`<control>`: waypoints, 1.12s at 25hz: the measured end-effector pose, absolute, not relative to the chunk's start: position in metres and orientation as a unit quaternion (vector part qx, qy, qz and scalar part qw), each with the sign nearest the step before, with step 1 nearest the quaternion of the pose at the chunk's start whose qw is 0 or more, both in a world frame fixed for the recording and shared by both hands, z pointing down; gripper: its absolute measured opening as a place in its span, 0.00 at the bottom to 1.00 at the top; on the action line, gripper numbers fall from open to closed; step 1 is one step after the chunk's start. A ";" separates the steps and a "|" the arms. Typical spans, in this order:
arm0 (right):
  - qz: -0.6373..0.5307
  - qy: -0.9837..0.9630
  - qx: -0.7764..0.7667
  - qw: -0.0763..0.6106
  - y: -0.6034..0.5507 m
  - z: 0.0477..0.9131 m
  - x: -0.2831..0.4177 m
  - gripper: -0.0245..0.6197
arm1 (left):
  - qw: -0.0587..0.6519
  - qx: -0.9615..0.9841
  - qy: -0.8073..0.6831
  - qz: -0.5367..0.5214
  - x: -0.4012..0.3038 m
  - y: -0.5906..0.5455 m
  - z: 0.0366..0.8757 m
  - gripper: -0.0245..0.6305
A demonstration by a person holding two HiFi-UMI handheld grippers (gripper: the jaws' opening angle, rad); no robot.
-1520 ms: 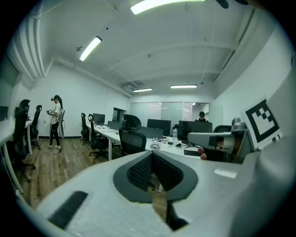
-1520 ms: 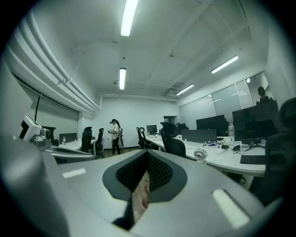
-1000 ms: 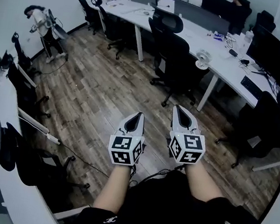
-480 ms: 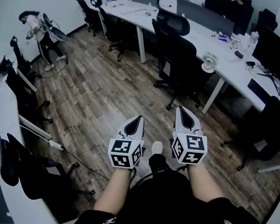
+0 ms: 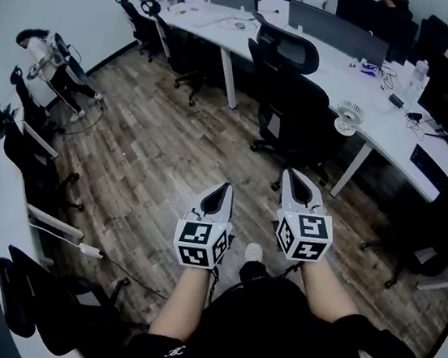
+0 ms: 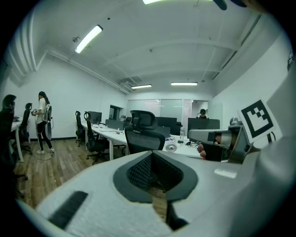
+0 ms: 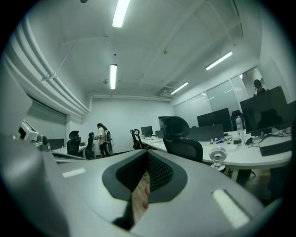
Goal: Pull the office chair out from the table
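A black office chair (image 5: 292, 93) with a headrest stands at the long white table (image 5: 380, 113), ahead of me and slightly right. It also shows in the left gripper view as the chair (image 6: 145, 132) and in the right gripper view as the chair (image 7: 181, 139). My left gripper (image 5: 222, 190) and right gripper (image 5: 294, 177) are held side by side over the wooden floor, both shut and empty, well short of the chair. The left gripper (image 6: 155, 173) and the right gripper (image 7: 147, 178) point toward it.
More black chairs (image 5: 154, 26) line the table further back, and another chair (image 5: 438, 235) stands at right. A second desk row with chairs (image 5: 31, 149) runs along the left. A person (image 5: 40, 56) stands at far left. A small white fan (image 5: 347, 117) sits on the table.
Both grippers and I have moved forward across the floor toward the chair, which now looks larger and nearer. The jaws stayed shut.
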State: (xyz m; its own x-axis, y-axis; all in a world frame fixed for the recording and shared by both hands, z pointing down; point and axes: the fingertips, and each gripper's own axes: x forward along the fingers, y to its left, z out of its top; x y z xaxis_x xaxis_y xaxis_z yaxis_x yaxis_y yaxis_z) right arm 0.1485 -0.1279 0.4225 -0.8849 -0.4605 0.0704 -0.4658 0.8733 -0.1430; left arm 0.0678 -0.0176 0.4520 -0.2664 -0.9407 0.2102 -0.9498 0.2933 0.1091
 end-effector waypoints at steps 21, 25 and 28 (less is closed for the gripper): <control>0.057 -0.958 0.276 0.060 -0.338 0.421 -0.008 0.05 | 0.131 0.645 -0.753 0.027 -0.105 -0.239 0.445 0.05; 0.053 -0.955 0.284 0.074 -0.364 0.424 -0.020 0.05 | 0.128 0.650 -0.749 0.036 -0.129 -0.262 0.445 0.05; 0.053 -0.949 0.298 0.087 -0.383 0.428 -0.027 0.06 | 0.127 0.651 -0.747 0.043 -0.148 -0.277 0.448 0.05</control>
